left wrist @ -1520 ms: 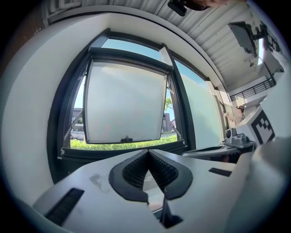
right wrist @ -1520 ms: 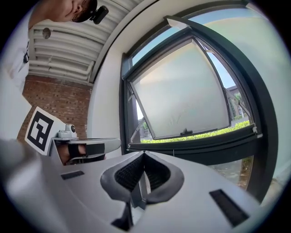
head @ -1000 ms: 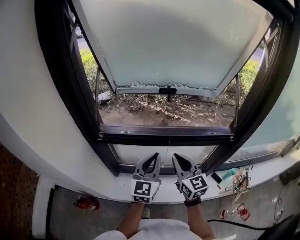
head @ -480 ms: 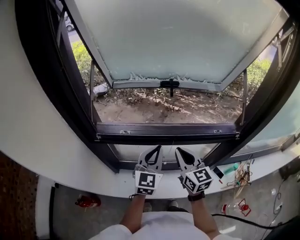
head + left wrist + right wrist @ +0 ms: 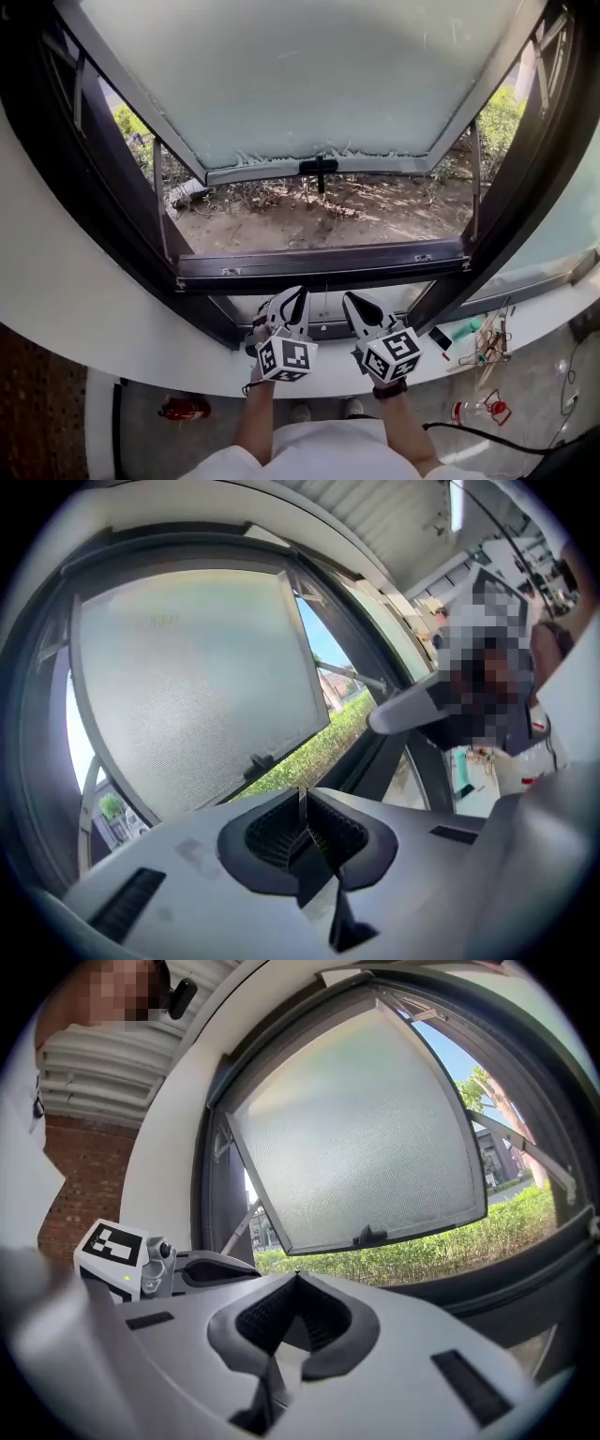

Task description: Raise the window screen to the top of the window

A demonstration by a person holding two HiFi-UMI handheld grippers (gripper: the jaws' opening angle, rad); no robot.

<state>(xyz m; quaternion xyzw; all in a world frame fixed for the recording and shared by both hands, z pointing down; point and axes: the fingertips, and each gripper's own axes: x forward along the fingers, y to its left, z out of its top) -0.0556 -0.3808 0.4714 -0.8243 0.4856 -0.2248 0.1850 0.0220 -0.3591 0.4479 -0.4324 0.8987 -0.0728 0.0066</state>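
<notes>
Left gripper (image 5: 297,294) rolled | right gripper (image 5: 350,300) beside it | both clenched, empty | window frame (image 5: 319,266) ahead

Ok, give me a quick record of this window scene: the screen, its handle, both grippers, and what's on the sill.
window screen: pale mesh panel in a grey frame, bottom edge swung outward over the ground outside
handle: black, middle of the screen's bottom edge, nothing touching it
left gripper: shut, empty, below the window frame
right gripper: shut, empty, beside the left one
sill: white, with small clutter at its right end
</notes>
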